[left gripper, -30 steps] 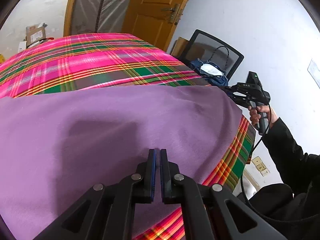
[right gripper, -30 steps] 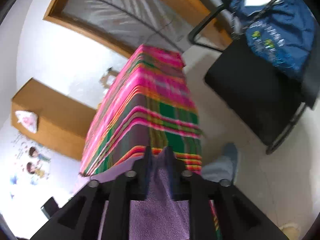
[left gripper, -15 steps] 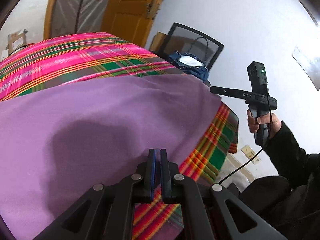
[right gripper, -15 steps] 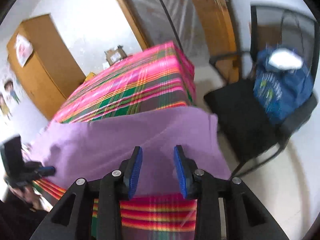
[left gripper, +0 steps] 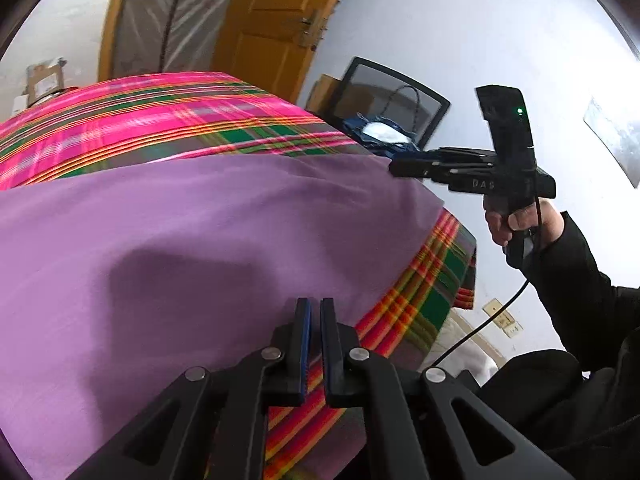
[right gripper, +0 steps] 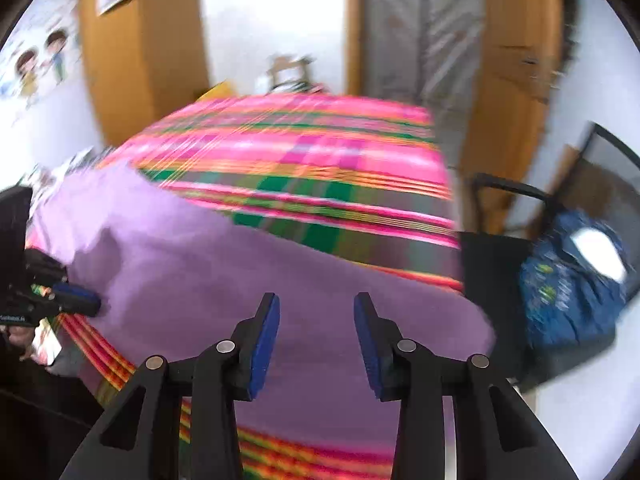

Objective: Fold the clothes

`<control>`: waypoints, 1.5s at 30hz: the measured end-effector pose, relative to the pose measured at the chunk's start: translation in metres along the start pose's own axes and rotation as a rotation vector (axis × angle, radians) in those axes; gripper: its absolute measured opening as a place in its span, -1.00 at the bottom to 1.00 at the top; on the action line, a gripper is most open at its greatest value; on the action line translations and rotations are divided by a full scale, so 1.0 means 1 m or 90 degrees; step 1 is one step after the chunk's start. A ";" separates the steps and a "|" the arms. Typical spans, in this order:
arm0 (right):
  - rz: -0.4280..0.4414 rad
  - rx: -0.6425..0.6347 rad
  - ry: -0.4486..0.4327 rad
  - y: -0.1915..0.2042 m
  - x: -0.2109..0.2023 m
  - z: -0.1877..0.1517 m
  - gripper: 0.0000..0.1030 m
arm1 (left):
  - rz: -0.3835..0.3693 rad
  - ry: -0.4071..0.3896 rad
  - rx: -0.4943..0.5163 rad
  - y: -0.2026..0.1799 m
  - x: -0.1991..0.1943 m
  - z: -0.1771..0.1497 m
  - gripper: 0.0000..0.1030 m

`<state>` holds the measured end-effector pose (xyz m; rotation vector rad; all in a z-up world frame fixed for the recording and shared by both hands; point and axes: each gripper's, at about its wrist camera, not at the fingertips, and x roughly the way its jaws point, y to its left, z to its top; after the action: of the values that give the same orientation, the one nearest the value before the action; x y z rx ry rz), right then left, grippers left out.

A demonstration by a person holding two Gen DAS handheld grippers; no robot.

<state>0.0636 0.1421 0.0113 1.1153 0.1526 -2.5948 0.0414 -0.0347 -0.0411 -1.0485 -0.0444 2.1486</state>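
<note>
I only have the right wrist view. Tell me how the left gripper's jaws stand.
Observer: The left gripper has its jaws together, over the near edge of the purple cloth; I cannot tell whether it pinches the cloth.
Operator: Now place my right gripper relative to that cloth.
Observer: It is in the air beyond the cloth's far right corner, touching nothing; its jaws are opening, nothing between them.
Operator: Check its cable.
Observer: The cable hangs loose below the handle, beside the plaid tablecloth, off the purple cloth.
</note>
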 end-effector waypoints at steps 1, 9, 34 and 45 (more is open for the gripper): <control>0.023 -0.018 0.010 0.009 0.008 0.006 -0.22 | 0.006 -0.004 -0.009 0.004 -0.002 -0.001 -0.94; 0.047 -0.072 0.052 0.054 0.064 0.031 -0.23 | 0.051 -0.031 -0.067 0.033 -0.021 -0.008 -0.94; 0.081 -0.037 -0.040 0.109 0.051 0.028 -0.18 | 0.321 -0.169 -0.313 0.155 -0.129 -0.052 -0.94; 0.086 -0.046 -0.001 0.129 0.066 0.035 -0.17 | 0.396 -0.194 -0.392 0.206 -0.174 -0.075 -0.94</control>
<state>0.0391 -0.0037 -0.0091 1.0605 0.1632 -2.4512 0.0395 -0.3145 -0.0415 -1.1538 -0.6310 2.9547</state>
